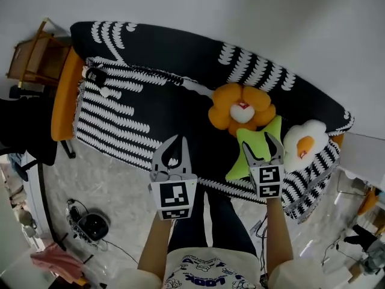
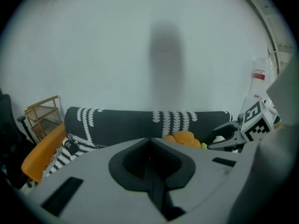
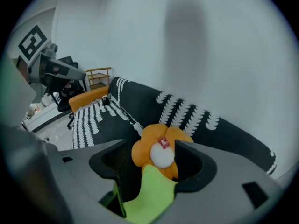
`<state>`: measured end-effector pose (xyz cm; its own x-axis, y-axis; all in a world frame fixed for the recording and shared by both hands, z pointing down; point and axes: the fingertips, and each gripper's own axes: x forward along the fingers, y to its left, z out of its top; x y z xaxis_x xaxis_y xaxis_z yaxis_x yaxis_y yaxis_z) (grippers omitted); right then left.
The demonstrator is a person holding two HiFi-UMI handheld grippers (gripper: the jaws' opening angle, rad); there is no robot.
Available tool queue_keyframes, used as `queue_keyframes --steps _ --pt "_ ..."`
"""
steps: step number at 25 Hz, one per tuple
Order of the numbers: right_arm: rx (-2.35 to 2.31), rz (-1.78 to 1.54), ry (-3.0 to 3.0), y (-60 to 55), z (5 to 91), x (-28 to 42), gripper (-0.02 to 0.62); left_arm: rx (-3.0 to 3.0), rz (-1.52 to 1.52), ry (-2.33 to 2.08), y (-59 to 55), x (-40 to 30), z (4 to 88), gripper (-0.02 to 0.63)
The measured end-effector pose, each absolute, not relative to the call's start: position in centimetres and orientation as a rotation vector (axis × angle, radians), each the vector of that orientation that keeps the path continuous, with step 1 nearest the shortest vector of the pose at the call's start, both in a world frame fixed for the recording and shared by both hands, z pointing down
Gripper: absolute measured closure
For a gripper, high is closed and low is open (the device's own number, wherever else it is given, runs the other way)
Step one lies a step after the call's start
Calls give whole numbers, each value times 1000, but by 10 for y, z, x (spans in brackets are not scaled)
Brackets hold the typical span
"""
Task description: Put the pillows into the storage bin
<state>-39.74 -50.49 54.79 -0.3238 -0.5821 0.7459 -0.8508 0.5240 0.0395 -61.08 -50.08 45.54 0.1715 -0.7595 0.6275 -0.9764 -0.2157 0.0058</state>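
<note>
Pillows, three in number, lie at the right end of a sofa (image 1: 150, 59) in the head view. The sofa is covered with a black-and-white blanket. The pillows are an orange flower pillow (image 1: 240, 108), a green star pillow (image 1: 239, 161) just beside it, and a fried-egg pillow (image 1: 304, 142) at the far right. The left gripper (image 1: 174, 142) hangs over the sofa seat with its jaws together and nothing in them. The right gripper (image 1: 261, 144) is over the green star pillow with its jaws apart.

In the left gripper view the two jaws meet in one line. Beyond them are the sofa back, the orange flower pillow (image 2: 182, 138) and the right gripper (image 2: 224, 141).

In the right gripper view the jaws stand wide apart, and one point of the green star pillow (image 3: 149, 195) lies between them. Whether they press it I cannot tell. The orange flower pillow (image 3: 159, 150) is right behind it.
</note>
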Motion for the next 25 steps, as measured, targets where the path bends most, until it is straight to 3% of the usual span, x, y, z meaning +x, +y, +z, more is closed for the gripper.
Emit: queue_keyframes --steps 11,25 --pt "849 506 -1913 -505 694 -388 279 1948 819 -1563 -496 -593 540 592" --pt "634 457 -1665 -485 778 -380 270 1858 828 -1561 -469 -594 570 592"
